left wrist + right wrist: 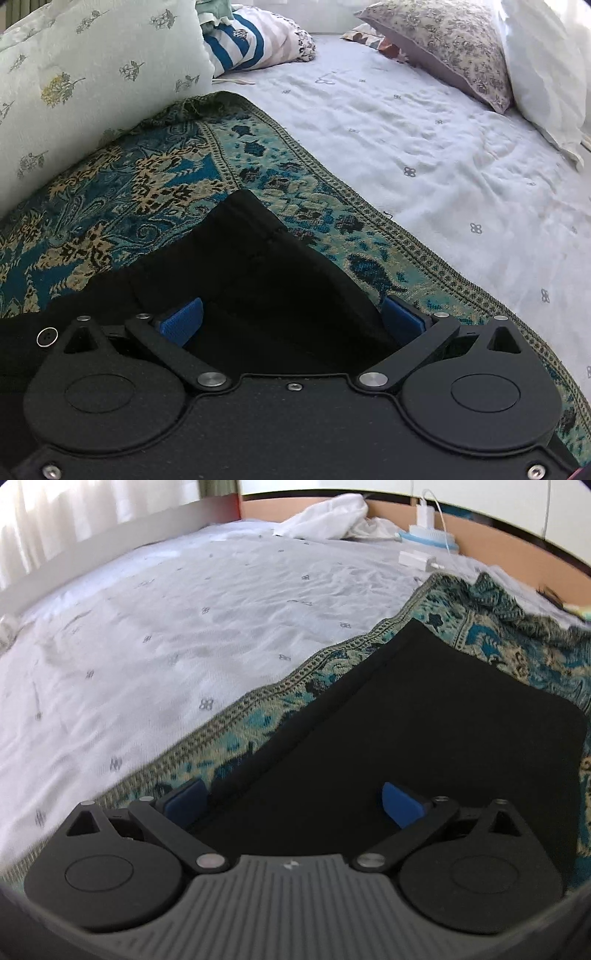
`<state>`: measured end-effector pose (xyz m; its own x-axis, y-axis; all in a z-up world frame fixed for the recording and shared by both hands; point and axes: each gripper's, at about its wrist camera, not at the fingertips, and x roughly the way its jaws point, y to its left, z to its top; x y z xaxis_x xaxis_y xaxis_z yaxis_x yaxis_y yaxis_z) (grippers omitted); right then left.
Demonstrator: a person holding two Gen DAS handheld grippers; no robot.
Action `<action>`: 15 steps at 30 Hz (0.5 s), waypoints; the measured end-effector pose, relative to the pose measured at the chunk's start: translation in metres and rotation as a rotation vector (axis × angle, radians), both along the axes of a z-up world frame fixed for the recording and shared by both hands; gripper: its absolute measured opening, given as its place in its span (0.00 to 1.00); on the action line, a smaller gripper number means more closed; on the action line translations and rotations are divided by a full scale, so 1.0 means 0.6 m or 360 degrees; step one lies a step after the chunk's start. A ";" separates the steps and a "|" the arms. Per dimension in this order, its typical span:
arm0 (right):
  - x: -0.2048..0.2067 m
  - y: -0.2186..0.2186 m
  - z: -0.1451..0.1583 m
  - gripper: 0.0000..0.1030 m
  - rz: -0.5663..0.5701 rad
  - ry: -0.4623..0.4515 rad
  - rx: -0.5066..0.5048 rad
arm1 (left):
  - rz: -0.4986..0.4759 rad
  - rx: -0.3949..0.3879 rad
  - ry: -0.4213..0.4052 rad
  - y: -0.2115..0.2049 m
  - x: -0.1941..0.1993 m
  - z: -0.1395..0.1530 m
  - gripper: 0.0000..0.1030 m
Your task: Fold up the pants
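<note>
Left gripper (291, 317): sits low over the black cloth with its blue pads (183, 319) spread wide apart; the jaws stand open and nothing is pinched between them.
Pants (258, 266): black, lying flat on the patterned throw; in the left wrist view a corner of the cloth points away from the camera, and a small round button (47, 336) shows at the far left edge, just beside the gripper's body.
Patterned throw (129, 192): teal, tan and black weave with a dotted border, spread under the pants and running diagonally across the bed.
Floral cushion (85, 85): pale with small sprigs, resting on the throw's far left end.
Striped pillow (243, 44): blue and white, behind the cushion.
Bed sheet (424, 147): white, wrinkled, with small grey motifs, to the right of the throw.
Patterned pillow (443, 40): grey floral, at the far right, with a white pillow (546, 66) beside it.
Right gripper (291, 801): also held wide open with nothing in it, one blue pad (184, 801) over the throw's edge, the other over the black cloth.
Pants, right wrist view: a folded dark slab whose straight edges lie on the throw, near its border.
Headboard end: a white crumpled cloth (328, 517) and a charger with cable (424, 513) lie well apart from the pants.
</note>
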<state>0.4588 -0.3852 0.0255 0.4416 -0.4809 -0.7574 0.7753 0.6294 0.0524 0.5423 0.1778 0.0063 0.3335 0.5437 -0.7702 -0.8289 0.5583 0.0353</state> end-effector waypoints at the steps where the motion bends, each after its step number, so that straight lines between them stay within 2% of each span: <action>1: 0.005 -0.003 -0.001 1.00 -0.0005 0.0012 -0.0001 | 0.0006 -0.0003 0.0011 0.001 0.003 0.000 1.00; 11: 0.037 -0.017 -0.008 0.99 -0.0038 0.0114 -0.0041 | 0.0102 0.0048 0.0064 -0.005 0.020 -0.004 1.00; 13: 0.031 -0.018 -0.008 0.94 -0.0039 0.0102 -0.0044 | 0.0086 0.0059 0.0049 -0.007 0.015 -0.003 0.99; 15: 0.020 -0.017 -0.002 0.75 -0.0039 0.0068 -0.0068 | 0.0053 0.0080 0.0035 -0.011 0.006 0.000 0.89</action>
